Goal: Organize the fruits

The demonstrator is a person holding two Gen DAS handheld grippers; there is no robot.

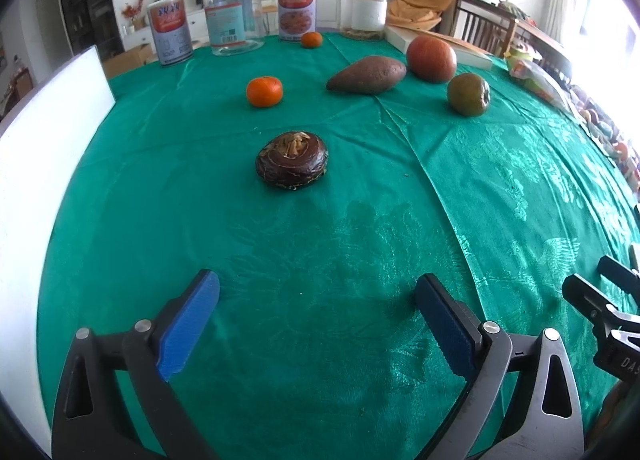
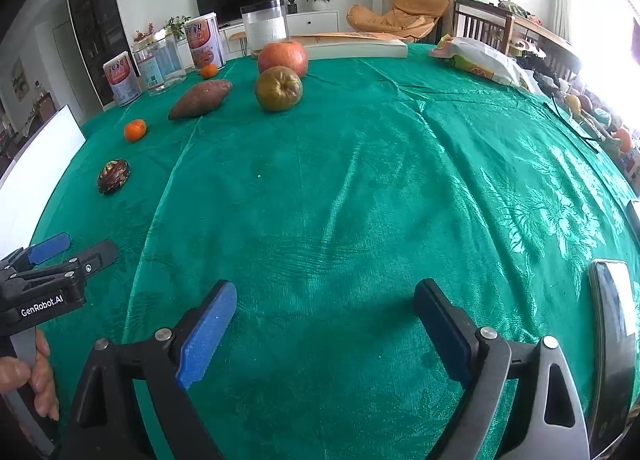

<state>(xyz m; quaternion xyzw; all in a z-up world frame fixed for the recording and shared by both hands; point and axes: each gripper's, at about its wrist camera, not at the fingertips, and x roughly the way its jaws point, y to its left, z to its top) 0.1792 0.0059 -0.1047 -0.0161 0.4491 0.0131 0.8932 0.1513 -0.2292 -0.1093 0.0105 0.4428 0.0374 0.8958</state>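
Note:
On the green tablecloth [image 1: 320, 240] lie a dark brown water chestnut [image 1: 292, 160] [image 2: 114, 175], a near tangerine [image 1: 264, 91] [image 2: 135, 130], a far tangerine [image 1: 311, 39] [image 2: 209, 70], a sweet potato [image 1: 366, 74] [image 2: 200, 98], a red apple [image 1: 431, 58] [image 2: 283, 56] and a green-brown apple [image 1: 468, 94] [image 2: 278, 89]. My left gripper [image 1: 316, 296] is open and empty, low over the cloth in front of the water chestnut. My right gripper [image 2: 326, 300] is open and empty, to its right over bare cloth. Each shows in the other's view: right [image 1: 596, 292], left [image 2: 76, 250].
Two labelled tins [image 1: 170, 33] [image 1: 297, 6], a clear jar [image 1: 233, 14] and a black-lidded jar [image 1: 364, 8] stand at the far edge. A white board [image 1: 44, 140] stands on the left. A book [image 2: 356, 46], a snack bag [image 2: 480, 58] and a phone [image 2: 614, 320] lie to the right.

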